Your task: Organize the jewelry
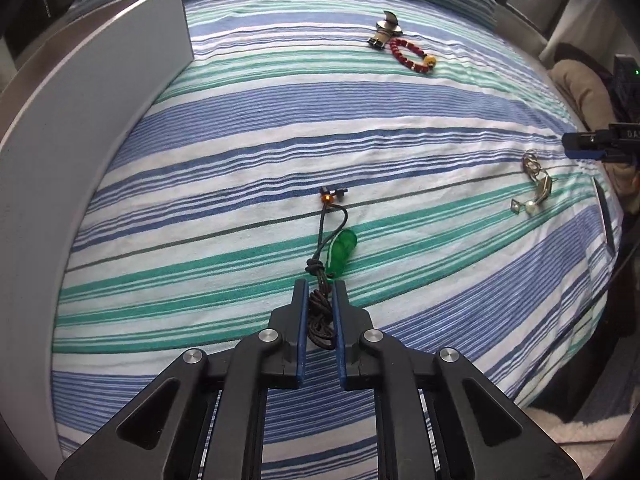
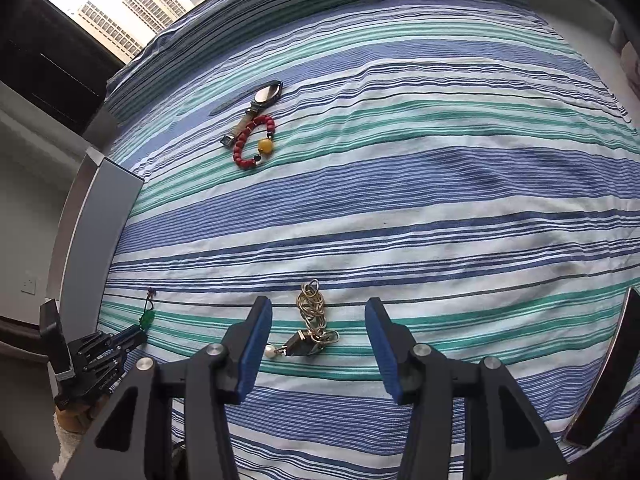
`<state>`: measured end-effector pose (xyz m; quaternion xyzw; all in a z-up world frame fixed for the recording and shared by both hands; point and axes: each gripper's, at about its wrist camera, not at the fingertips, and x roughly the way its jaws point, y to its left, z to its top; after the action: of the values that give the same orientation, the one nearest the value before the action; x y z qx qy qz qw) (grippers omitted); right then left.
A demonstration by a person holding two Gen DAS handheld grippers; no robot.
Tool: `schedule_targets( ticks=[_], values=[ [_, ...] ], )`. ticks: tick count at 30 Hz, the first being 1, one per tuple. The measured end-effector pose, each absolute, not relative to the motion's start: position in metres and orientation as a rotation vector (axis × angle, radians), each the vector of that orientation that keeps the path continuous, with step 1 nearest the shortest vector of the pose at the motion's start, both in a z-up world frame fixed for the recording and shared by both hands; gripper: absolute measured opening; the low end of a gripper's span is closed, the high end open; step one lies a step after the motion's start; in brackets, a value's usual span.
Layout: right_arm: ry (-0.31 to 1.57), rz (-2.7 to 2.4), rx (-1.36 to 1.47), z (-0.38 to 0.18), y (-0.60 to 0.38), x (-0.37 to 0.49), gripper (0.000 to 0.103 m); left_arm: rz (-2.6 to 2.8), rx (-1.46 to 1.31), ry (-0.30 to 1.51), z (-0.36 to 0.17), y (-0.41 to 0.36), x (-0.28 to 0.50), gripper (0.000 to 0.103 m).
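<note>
So: left gripper [image 1: 320, 294] is pinched shut on cord necklace [image 1: 320, 316] | right gripper [image 2: 319, 316] is spread wide, gold chain [image 2: 311, 320] seen between its fingers

The place is a bedroom in a high-rise home. A bed [image 2: 400, 200] under a blue, green and white striped sheet fills both views, bounded by a grey bed frame [image 1: 80, 140]. Through the window [image 2: 132, 4] behind it, tall apartment towers show, and a wall socket [image 2: 29, 283] sits alongside.

Black tongs [image 1: 320, 300], blue pads (silver screws)
</note>
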<state>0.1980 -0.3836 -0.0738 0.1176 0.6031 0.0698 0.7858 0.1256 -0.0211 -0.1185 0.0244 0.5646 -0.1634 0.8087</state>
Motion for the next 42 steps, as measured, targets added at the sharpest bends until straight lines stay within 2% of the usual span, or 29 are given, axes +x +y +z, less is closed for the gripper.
schedule_targets(
  ticks=[8,10,11,18,24,28,29,30,32,36,42],
  values=[
    [1.445,0.210,0.117,-0.119,-0.336,0.218,0.050,-0.369,0.008,1.127,-0.084,-0.015,0.114,0.009],
    [1.460,0.188,0.082,-0.124,-0.330,0.216,0.037,-0.368,-0.004,1.105,-0.075,-0.011,0.112,0.009],
    [1.447,0.174,0.061,-0.123,-0.328,0.214,0.018,-0.367,-0.013,1.094,-0.070,-0.008,0.110,0.009],
    [1.271,0.265,0.040,-0.060,-0.305,0.189,0.006,-0.364,-0.102,0.998,-0.017,0.025,0.091,0.009],
    [1.079,0.385,-0.054,0.012,-0.247,0.186,0.005,-0.286,-0.159,0.898,0.042,0.085,0.083,0.009],
    [1.080,0.416,-0.162,0.029,-0.207,0.197,0.005,-0.195,-0.156,0.861,0.057,0.121,0.078,0.009],
    [1.104,0.402,-0.182,0.024,-0.202,0.202,0.008,-0.186,-0.162,0.860,0.057,0.127,0.076,0.009],
    [1.130,0.388,-0.189,0.017,-0.202,0.209,0.021,-0.180,-0.167,0.863,0.055,0.133,0.074,0.009],
    [1.212,0.383,-0.210,-0.007,-0.208,0.220,0.038,-0.172,-0.181,0.876,0.047,0.139,0.069,0.009],
    [1.333,0.325,-0.295,-0.061,-0.236,0.228,0.038,-0.181,-0.209,0.913,0.028,0.141,0.060,0.009],
    [1.307,0.272,-0.331,-0.107,-0.263,0.221,0.038,-0.203,-0.236,0.958,0.009,0.135,0.060,0.009]
  ],
)
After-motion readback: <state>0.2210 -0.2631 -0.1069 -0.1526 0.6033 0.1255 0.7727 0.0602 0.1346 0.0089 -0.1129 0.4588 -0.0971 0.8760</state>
